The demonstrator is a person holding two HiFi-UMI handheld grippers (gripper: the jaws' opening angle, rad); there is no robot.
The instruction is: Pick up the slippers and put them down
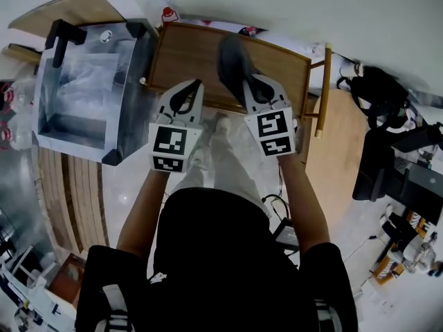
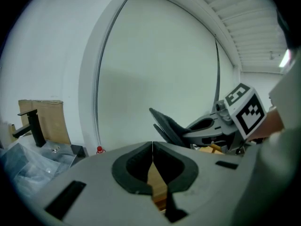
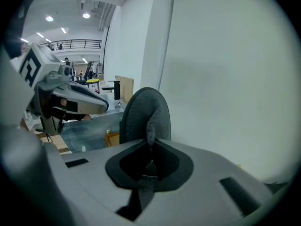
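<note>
Your right gripper (image 1: 245,87) is clamped on a dark grey slipper (image 1: 234,59). The right gripper view shows the jaws pressed together on a fold of its fabric, with the slipper (image 3: 143,114) standing up beyond the tips. The slipper hangs in the air above the wooden surface (image 1: 187,61) and touches nothing else. Your left gripper (image 1: 196,86) is beside it, jaws together with nothing between them. It holds no load.

Judge the pick-up as done and the put-down as not yet done. The left gripper view shows two dark layers at the slipper (image 2: 167,124); you cannot tell whether these are one slipper or a pair. No other slipper lies on the wooden surface. What remains is to lower the slipper onto the surface and release it.
</note>
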